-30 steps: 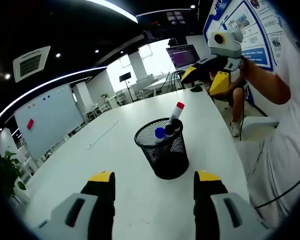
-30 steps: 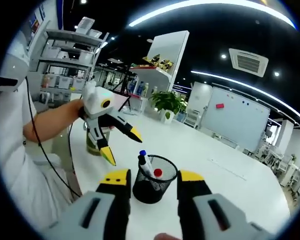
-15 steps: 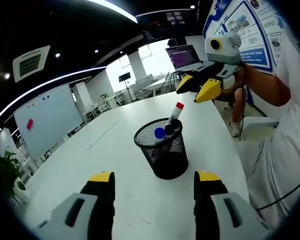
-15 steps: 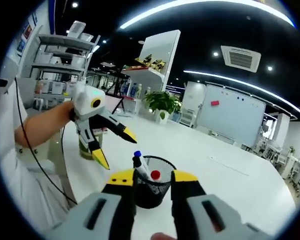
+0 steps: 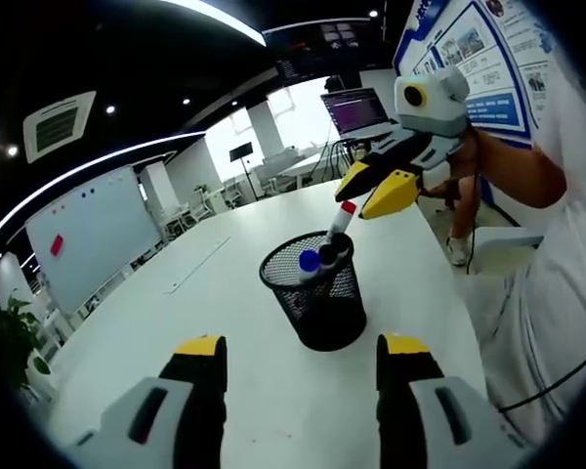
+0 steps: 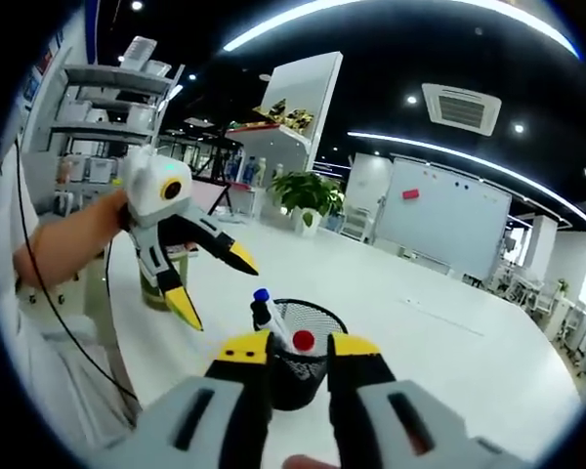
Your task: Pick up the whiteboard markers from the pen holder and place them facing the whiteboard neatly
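A black mesh pen holder [image 5: 314,298] stands on the white table [image 5: 176,332] with three markers in it. The red-capped marker [image 5: 346,213] sticks up highest, beside a blue-capped one [image 5: 309,261] and a black-capped one [image 5: 330,252]. My left gripper [image 5: 301,350] is open, short of the holder. My right gripper [image 5: 371,189] hovers open just above the red cap. In the right gripper view my own gripper [image 6: 299,346] frames the red cap [image 6: 303,340] and the holder [image 6: 295,376]; the blue-capped marker [image 6: 262,301] leans left. The left gripper [image 6: 213,283] hangs open at left. A whiteboard [image 5: 83,230] [image 6: 449,220] stands beyond the table.
A person in a white shirt [image 5: 557,283] stands at the table's right edge, a cable trailing down. A green jar [image 6: 154,291] sits on the table near the left gripper. A potted plant [image 6: 308,191] and shelves lie beyond; a lit screen [image 5: 356,106] is at the far end.
My right gripper has come down and nearer to the holder, its tips now just over the red-capped marker, and its jaws have narrowed a little. The left gripper has stayed put.
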A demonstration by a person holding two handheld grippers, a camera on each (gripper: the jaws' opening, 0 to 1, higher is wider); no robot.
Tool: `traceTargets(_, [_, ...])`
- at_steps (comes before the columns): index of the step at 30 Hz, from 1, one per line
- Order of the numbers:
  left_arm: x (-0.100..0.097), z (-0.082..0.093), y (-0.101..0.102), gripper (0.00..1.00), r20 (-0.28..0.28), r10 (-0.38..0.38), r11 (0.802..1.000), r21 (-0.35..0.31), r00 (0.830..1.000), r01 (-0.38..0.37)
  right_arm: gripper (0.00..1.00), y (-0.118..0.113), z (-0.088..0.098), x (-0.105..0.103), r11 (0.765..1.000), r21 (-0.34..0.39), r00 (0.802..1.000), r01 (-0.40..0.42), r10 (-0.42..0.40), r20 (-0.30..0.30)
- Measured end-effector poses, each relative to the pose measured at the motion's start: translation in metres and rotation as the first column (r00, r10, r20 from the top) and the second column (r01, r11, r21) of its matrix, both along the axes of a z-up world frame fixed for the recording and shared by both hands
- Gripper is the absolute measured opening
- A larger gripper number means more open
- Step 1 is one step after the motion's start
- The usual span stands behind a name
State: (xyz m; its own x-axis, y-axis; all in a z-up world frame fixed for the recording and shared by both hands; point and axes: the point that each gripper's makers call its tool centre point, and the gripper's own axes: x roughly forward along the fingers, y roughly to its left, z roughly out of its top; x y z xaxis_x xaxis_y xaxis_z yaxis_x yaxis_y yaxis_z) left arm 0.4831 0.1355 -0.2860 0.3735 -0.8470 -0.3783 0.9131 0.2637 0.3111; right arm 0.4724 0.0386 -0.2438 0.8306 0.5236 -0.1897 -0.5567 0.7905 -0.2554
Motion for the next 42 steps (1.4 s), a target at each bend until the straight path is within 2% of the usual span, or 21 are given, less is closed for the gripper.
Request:
traceTargets(9, [0.000,0.001,0.000,0.61,0.006,-0.005,1.000,-0.002,1.000,0.005,0.19,0.001,-0.003,0.006,0.999,-0.007,0.999,0.036,-0.036,0.009])
traceTargets(14, [-0.001,0.001,-0.001,0.61,0.007,-0.011,1.000,0.000,1.000,0.011,0.19,0.002,0.000,0.008,0.999,0.016,0.999,0.051,-0.051,0.014])
traceTargets(22, [0.000,0.001,-0.001,0.61,0.008,-0.011,1.000,0.001,1.000,0.011,0.15,0.004,-0.007,0.013,0.997,0.023,0.997,0.071,-0.070,-0.011])
traceTargets(27, [0.000,0.001,-0.001,0.61,0.008,-0.012,1.000,0.001,1.000,0.012,0.15,0.006,-0.003,0.014,0.996,0.040,0.996,0.084,-0.084,-0.004])
traceTargets(31, [0.000,0.001,-0.001,0.61,0.010,-0.015,1.000,0.001,1.000,0.015,0.11,0.008,-0.005,0.016,0.996,0.019,0.996,0.090,-0.090,-0.001])
traceTargets(35, [-0.001,0.001,-0.001,0.62,0.012,-0.020,1.000,0.002,1.000,0.020,0.10,0.010,-0.005,0.015,0.996,-0.017,0.996,0.089,-0.089,0.018])
traceTargets(42, [-0.002,0.000,-0.002,0.62,0.011,-0.027,1.000,0.003,1.000,0.027,0.10,0.014,-0.005,0.013,0.994,-0.029,0.993,0.108,-0.106,0.044])
